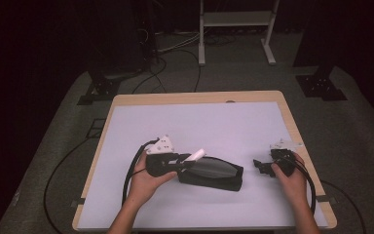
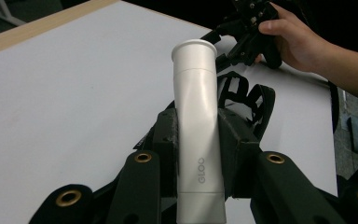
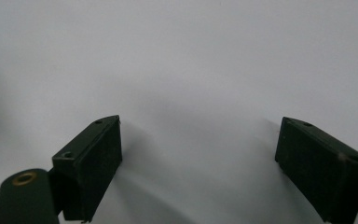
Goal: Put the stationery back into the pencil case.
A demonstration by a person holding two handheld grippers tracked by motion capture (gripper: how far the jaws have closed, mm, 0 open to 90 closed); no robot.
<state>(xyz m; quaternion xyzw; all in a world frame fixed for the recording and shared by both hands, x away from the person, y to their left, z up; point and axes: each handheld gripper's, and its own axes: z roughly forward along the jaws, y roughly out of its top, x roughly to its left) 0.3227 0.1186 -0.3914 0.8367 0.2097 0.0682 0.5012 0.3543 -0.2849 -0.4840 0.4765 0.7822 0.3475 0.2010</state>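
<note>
My left gripper [image 1: 187,163] is shut on a white tube [image 2: 198,126] marked GLOO, its capped end pointing away from me. In the high view the white tube [image 1: 196,155] sticks out over the left end of a black zip pouch [image 1: 212,174] lying on the white table top [image 1: 199,126]. The pouch's black straps [image 2: 244,100] show just behind the tube in the left gripper view. My right gripper [image 1: 262,167] stands open to the right of the pouch, low over the bare table. Its two pads [image 3: 95,163] are wide apart with nothing between them.
The table has a wooden rim [image 1: 292,122] around the white top. Black cables [image 1: 129,175] trail from both grippers over the table edges. A white frame stand [image 1: 236,29] and dark equipment bases [image 1: 319,85] stand on the floor beyond the table.
</note>
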